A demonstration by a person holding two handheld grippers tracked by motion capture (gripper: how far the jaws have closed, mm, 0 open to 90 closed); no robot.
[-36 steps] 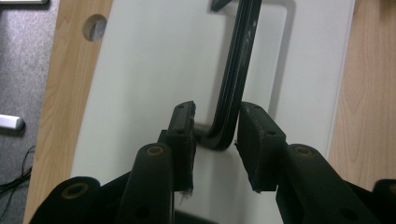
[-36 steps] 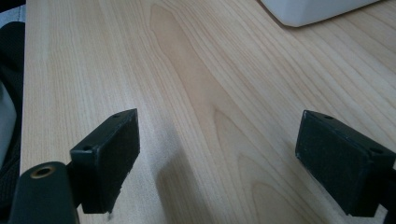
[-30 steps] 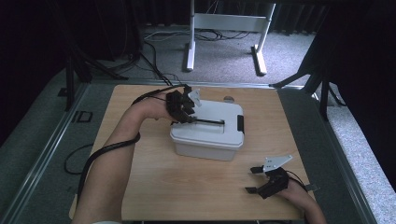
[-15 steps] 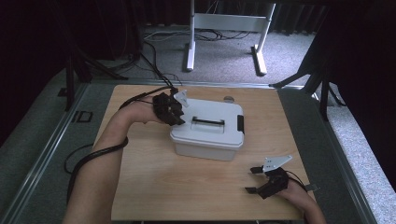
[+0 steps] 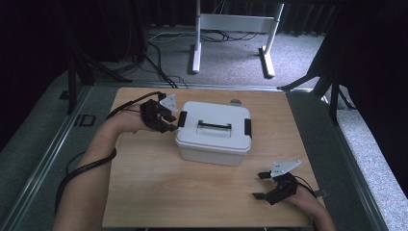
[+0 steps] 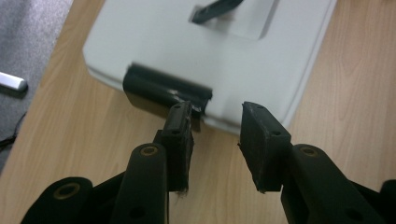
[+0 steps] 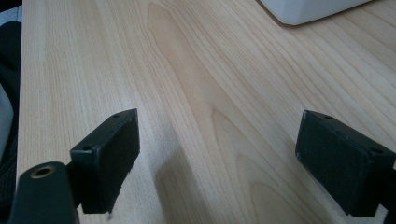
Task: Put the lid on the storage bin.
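The left gripper (image 6: 212, 122), jaws parted and empty, is at the box (image 5: 214, 132)'s black latch (image 6: 166, 88) — probably touching it. Next: work it open. The right gripper (image 7: 217, 161) rests wide open.

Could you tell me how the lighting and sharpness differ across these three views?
High view: dark surroundings, soft detail, table evenly lit. Left gripper view: white box bright, its black latch slightly soft. Right gripper view: wood grain sharp, with a shadow beside one of the fingers.
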